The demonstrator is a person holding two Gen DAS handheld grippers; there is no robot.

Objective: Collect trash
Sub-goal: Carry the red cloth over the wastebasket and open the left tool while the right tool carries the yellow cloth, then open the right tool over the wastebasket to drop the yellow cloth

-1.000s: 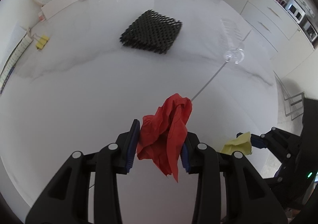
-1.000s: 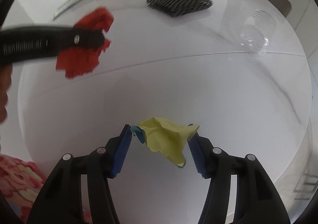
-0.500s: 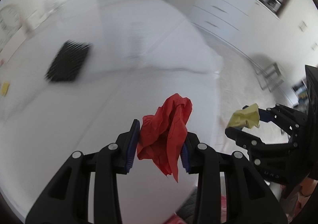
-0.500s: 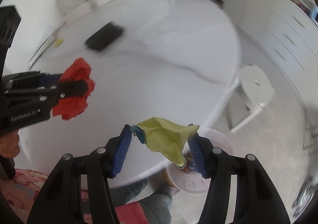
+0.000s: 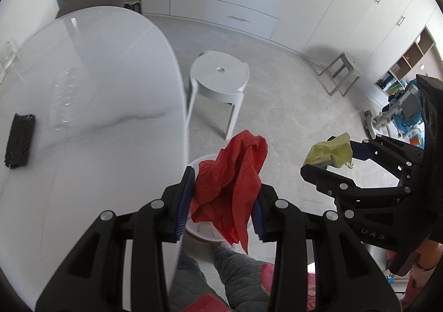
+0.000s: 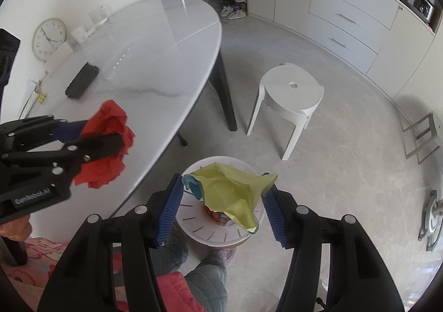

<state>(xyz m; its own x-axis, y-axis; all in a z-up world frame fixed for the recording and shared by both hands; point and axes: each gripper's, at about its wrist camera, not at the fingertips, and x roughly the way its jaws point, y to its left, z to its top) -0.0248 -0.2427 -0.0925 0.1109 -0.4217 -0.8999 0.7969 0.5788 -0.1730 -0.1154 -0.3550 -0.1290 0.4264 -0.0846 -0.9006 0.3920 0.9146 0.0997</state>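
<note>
My left gripper (image 5: 221, 201) is shut on a crumpled red paper (image 5: 232, 182); it also shows in the right wrist view (image 6: 106, 143), just off the table edge. My right gripper (image 6: 224, 201) is shut on a crumpled yellow-green paper (image 6: 235, 193), held over a white trash bin (image 6: 210, 231) on the floor with some trash inside. In the left wrist view the yellow paper (image 5: 331, 154) and right gripper sit to the right, and the bin (image 5: 203, 229) shows below the red paper.
The white marble table (image 6: 155, 68) is at left with a black mesh pad (image 6: 82, 80), a clear plastic bottle (image 5: 65, 101), a clock (image 6: 48, 39) and cups. A white stool (image 6: 290, 101) stands on the floor beyond the bin. The person's legs are below.
Both grippers have swung right, off the table, carrying their papers. The floor, stool and bin have come into view, and the right gripper now hangs over the bin.
</note>
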